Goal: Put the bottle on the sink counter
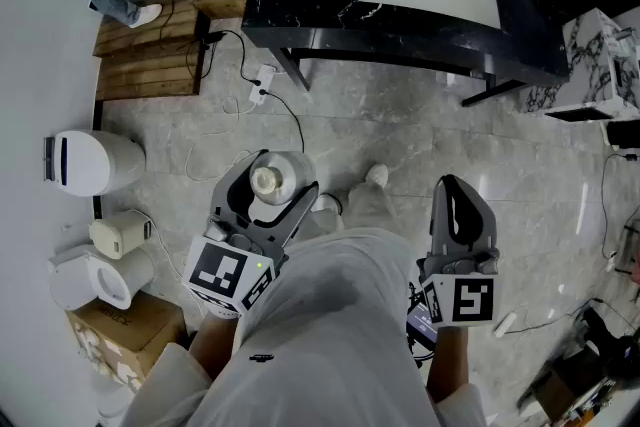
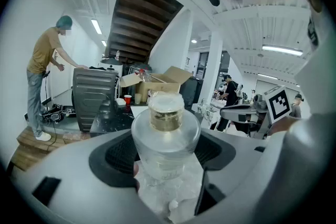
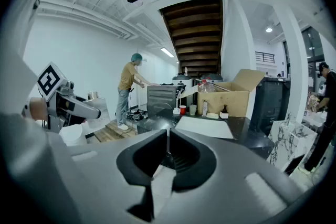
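Glass by the look: bottle (image 2: 165, 136), probably heavy, slick, breakable. Left gripper (image 1: 288, 172) is spread wide and clamps its body, well short of the sink counter (image 1: 300, 0). Hold the body, not the cap. Right gripper (image 1: 458, 190) is closed, empty.

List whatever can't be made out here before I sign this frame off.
- Base of the clear gold-collared bottle: hidden inside the left gripper, in its own view and the head view.
- Print on that bottle: blurred, left gripper view.
- Back edge of the black marble sink counter: cut off by the head view's top edge.
- Small items beside the brown cardboard box: too small, right gripper view.
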{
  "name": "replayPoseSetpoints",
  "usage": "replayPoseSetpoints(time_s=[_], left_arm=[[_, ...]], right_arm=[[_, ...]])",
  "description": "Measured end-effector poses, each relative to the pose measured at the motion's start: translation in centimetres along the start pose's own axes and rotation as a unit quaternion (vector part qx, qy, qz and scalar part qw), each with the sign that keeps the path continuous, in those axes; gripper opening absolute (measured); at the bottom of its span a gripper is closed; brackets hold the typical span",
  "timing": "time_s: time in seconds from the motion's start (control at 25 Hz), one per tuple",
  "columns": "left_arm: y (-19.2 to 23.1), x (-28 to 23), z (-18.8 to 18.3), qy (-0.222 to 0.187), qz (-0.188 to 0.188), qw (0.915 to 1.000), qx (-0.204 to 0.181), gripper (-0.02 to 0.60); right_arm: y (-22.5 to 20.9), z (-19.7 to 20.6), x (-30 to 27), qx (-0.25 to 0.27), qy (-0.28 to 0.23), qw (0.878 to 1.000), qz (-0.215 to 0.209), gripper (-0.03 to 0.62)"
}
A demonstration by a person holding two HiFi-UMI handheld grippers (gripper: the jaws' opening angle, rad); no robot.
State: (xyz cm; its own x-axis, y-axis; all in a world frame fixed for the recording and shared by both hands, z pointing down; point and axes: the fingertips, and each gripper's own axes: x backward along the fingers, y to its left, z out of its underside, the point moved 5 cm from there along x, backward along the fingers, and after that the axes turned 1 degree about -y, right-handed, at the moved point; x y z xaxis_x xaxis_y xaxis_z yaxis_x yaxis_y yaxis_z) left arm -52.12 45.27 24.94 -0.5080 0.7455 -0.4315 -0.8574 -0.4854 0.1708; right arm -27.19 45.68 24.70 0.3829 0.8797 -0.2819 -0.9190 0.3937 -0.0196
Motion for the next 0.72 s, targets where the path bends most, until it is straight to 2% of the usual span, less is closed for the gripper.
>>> replayPoseSetpoints(time_s=[0.32, 0.6, 0.72], left_arm=[[-7.8, -0.7, -0.7, 0.003, 0.03, 0.9992, -0.027, 0.334], [-15.4, -3.8, -1.4, 0.004, 0.049, 0.9977, -0.047, 0.334], [-18.1, -5.4, -1.3, 0.011, 0.046, 0.9973, -0.057, 0.334]], right_arm=[[-3.8, 0.5, 5.8, -0.023, -0.009, 1.0, 0.017, 0.027], [-9.4, 1.4, 11.2, -0.044, -0.027, 0.998, 0.039, 0.026], [-11.9, 1.6, 13.1, -0.002, -0.034, 0.997, 0.067, 0.026]])
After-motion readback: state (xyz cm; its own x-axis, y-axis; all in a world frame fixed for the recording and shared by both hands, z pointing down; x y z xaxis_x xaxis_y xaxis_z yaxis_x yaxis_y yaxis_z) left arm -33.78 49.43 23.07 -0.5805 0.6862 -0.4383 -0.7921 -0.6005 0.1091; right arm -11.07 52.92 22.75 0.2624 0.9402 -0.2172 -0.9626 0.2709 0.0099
